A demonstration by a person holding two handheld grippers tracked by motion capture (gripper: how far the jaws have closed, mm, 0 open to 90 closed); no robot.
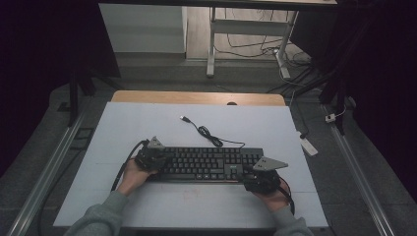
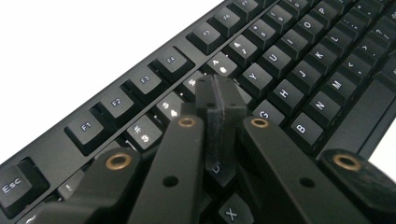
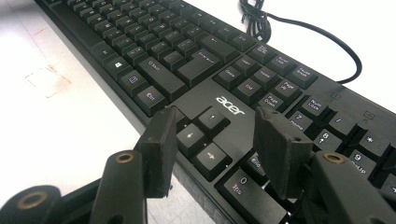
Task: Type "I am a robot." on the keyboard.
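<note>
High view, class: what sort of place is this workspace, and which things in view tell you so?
Probably a lab or test workshop rather than a home office. A keyboard lies alone on a white table, metal rails flank the table, and loose cables trail under a desk frame behind.

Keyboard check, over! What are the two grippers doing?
Left gripper jaws shut, tips over the keyboard letter keys. Right gripper jaws open, above the arrow keys. Cable behind, nothing blocking.

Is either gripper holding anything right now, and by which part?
Nothing is held. The left gripper is shut, tips over the keyboard keys; the right gripper hangs open above the arrow keys.
</note>
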